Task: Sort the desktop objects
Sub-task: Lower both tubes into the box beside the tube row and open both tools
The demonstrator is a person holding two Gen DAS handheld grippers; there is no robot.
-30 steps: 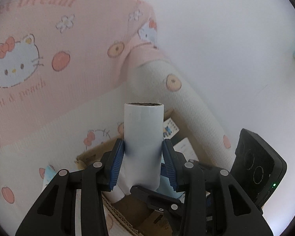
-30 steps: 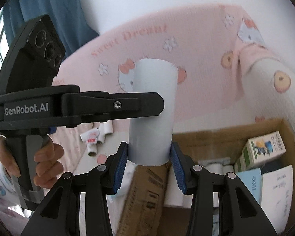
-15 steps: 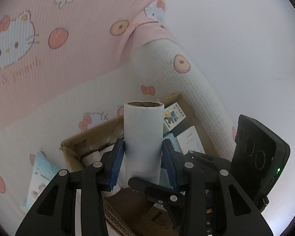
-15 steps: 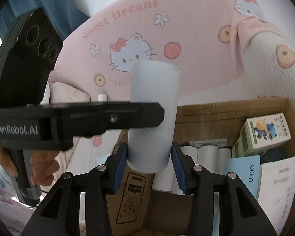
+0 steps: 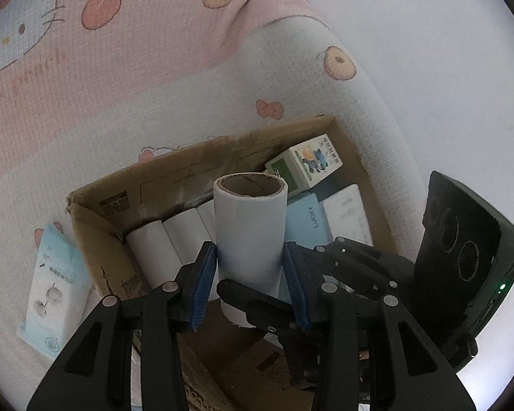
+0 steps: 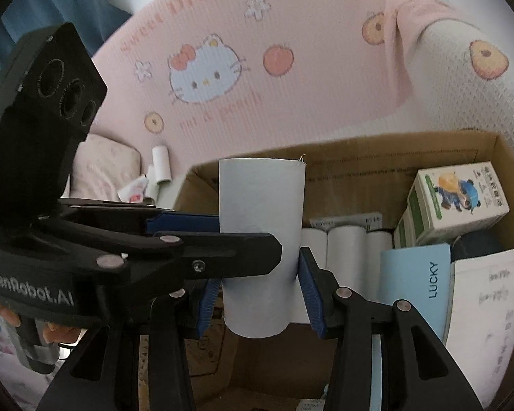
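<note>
A white paper roll (image 5: 250, 236) with a brown cardboard core is held upright above an open cardboard box (image 5: 195, 167). My left gripper (image 5: 250, 286) is shut on its lower part. My right gripper (image 6: 260, 291) is shut on the same roll (image 6: 262, 233), crossing the left one at a right angle. Inside the box lie several white rolls (image 6: 346, 243), a green and white carton (image 6: 459, 198), a light blue LUCKY packet (image 6: 418, 281) and a white paper bag (image 6: 486, 304).
The box sits on a pink and white Hello Kitty bedspread (image 6: 205, 75). A light blue packet (image 5: 54, 281) lies left of the box. More white rolls (image 6: 161, 164) and a pink pillow (image 6: 102, 167) lie further off. A white wall (image 5: 445, 51) is on the right.
Both grippers have moved forward and down with the roll, so it now hangs over the open box. Their hold on it is unchanged.
</note>
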